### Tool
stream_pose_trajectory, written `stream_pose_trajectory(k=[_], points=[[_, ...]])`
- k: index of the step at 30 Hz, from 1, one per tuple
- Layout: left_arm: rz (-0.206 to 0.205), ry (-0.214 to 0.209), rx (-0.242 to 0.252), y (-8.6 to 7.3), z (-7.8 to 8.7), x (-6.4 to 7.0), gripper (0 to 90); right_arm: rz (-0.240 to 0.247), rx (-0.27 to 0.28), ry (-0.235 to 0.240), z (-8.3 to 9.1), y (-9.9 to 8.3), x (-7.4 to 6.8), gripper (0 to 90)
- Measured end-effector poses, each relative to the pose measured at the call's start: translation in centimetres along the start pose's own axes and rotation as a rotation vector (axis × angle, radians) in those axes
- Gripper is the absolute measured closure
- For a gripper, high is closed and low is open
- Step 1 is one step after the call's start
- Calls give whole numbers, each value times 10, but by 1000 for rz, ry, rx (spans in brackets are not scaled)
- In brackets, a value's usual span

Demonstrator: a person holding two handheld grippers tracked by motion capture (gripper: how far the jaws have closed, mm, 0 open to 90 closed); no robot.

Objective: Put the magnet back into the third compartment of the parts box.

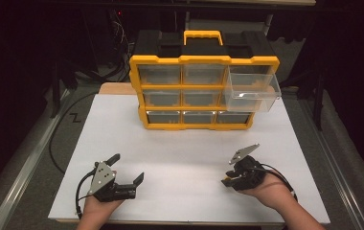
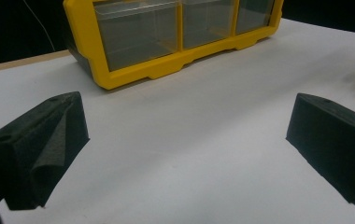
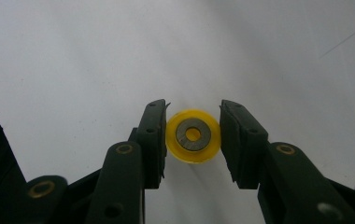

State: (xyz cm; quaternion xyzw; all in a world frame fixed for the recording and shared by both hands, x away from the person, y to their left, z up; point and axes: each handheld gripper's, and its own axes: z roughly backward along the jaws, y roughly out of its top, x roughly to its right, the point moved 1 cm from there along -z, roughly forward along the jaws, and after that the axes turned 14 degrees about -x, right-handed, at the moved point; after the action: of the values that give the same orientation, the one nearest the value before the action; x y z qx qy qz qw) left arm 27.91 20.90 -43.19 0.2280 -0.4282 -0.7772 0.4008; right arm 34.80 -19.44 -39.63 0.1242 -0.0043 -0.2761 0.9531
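A small yellow disc (image 3: 193, 136) with a grey metal ring in its middle sits between the jaws of my right gripper (image 3: 193, 140), which is tipped down at the white table. Both jaws touch its sides, so the gripper is shut on it. In the high view my right gripper (image 1: 228, 179) is at the front right, with a bit of yellow at its tip. At the front left my left gripper (image 1: 128, 168) lies low over the table, open wide with nothing between its fingers (image 2: 40, 149). A yellow and black drawer organizer (image 1: 204, 91) stands at the back.
The organizer's top right clear drawer (image 1: 252, 88) is pulled out and hangs forward over the table. Its other clear drawers (image 2: 138, 35) are shut. The white table top (image 1: 185, 153) stretches between the grippers and the organizer. Dark floor and cables lie off to the left.
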Motion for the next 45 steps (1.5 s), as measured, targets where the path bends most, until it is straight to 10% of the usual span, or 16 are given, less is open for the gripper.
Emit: stream_pose_trajectory(k=[45], points=[[0,-3,14,0,0,0,1,72,-102,3,45,13,7,649]])
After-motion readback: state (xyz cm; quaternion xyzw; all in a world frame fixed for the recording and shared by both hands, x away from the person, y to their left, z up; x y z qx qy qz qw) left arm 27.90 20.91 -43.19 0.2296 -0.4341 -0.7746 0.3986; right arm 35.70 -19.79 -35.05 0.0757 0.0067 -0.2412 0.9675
